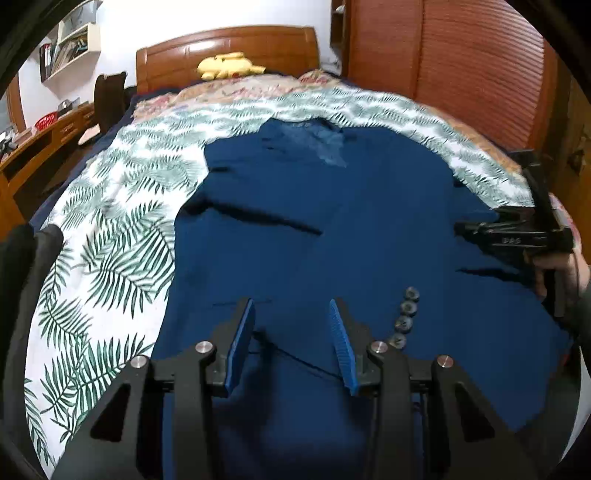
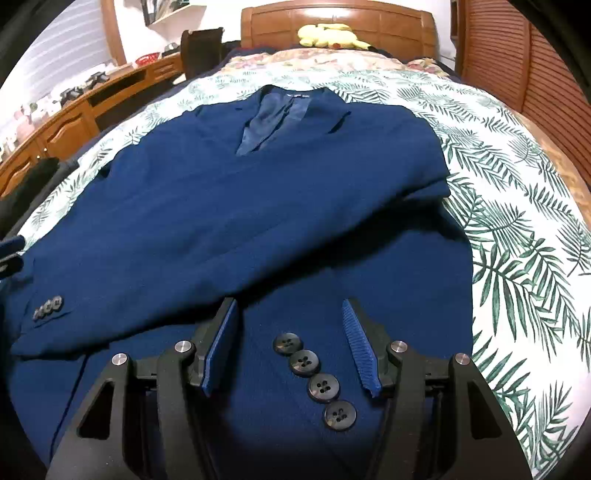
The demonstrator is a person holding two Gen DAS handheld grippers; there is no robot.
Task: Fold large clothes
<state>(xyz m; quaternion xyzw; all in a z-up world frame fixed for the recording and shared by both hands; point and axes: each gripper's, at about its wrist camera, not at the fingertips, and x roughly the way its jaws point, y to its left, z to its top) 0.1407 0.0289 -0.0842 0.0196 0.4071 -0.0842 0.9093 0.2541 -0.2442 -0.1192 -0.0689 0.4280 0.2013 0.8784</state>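
The navy jacket (image 2: 258, 206) lies face up on the bed (image 2: 517, 236), on the leaf-print cover, collar toward the headboard (image 2: 332, 22). Both sleeves look already brought across the front: one runs diagonally over the chest to end at the left in a cuff with a short row of buttons (image 2: 48, 307), and the other cuff sits right under me, its four buttons (image 2: 314, 373) lined up between my fingers. So I judge the sleeve stage about finished, and what is in hand is getting hold of the near end of the body to fold it up toward the collar. My right claw (image 2: 290, 347) hangs just above that cuff with its jaws fairly wide, pinching nothing. My left claw (image 1: 291, 343) stands narrower but also empty, poised over plain navy cloth beside the other cuff's buttons (image 1: 405, 317). From the left view my right claw (image 1: 491, 236) shows far out at the edge and blurred, so I cannot tell from there whether its tips touch the fabric. The next move calls for both claws to drop to the hem, which lies below what either view shows, pinch through every layer so the sleeves do not slide, and lift evenly.
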